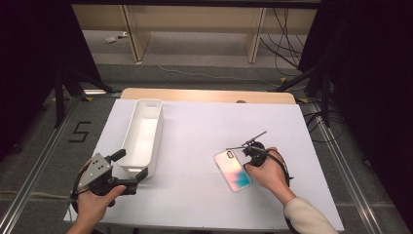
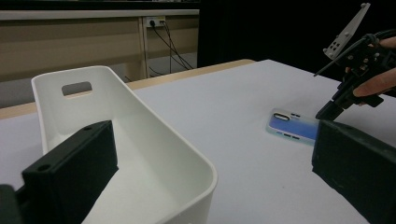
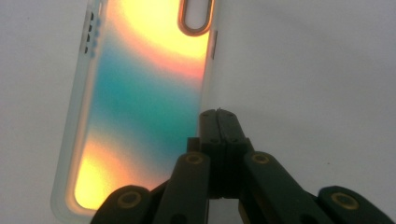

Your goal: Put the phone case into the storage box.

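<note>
Phone case (image 3: 140, 93) flat on the table — right claw (image 3: 219, 114) pressed shut, empty, at its edge.

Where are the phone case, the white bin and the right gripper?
phone case (image 1: 233, 170): high view, middle of its iridescent back.
white bin (image 1: 157, 127): high view, right wall.
right gripper (image 3: 218, 113): right gripper view, tip of its closed jaws beside the case's edge.

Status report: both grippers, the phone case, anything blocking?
Right gripper shut, tips at phone case edge. Left gripper open, straddling white bin wall. Case flat on table, nothing blocking.
</note>
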`<state>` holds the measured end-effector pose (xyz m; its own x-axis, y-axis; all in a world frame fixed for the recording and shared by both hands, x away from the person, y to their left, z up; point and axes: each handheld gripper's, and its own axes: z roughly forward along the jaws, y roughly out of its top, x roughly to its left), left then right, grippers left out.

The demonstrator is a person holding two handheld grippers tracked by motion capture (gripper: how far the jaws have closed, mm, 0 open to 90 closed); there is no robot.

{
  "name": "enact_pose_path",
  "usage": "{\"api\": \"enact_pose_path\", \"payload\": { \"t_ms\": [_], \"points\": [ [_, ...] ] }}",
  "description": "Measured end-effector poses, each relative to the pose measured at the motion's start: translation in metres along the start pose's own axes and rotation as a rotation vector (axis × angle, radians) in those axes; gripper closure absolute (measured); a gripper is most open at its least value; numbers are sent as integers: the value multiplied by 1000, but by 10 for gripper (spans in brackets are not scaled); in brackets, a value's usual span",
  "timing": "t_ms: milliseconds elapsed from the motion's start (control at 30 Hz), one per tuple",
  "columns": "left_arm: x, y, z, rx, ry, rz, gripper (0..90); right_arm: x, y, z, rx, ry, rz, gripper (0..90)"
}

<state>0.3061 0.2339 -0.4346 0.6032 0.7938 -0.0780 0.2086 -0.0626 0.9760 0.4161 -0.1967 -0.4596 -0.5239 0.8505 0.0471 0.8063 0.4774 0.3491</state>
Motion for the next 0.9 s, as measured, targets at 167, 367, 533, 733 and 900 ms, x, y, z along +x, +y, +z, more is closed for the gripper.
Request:
{"api": "enact_pose_path", "payload": {
  "t_ms": [167, 367, 533, 733, 900],
  "points": [
    [0, 0, 0, 0, -1, -1, 0, 4, -2, -1, -3, 3, -15, 900],
    [0, 0, 0, 1, 0, 2, 0, 9, -4, -4, 2, 14, -20, 900],
    [0, 0, 0, -1, -2, 0, 0, 14, -6, -5, 9, 15, -10, 900],
    [0, 0, 0, -1, 0, 0, 0, 15, -7, -5, 2, 13, -29, 900],
    [0, 0, 0, 0, -1, 0, 0, 17, -7, -6, 10, 11, -31, 900]
  ]
}}
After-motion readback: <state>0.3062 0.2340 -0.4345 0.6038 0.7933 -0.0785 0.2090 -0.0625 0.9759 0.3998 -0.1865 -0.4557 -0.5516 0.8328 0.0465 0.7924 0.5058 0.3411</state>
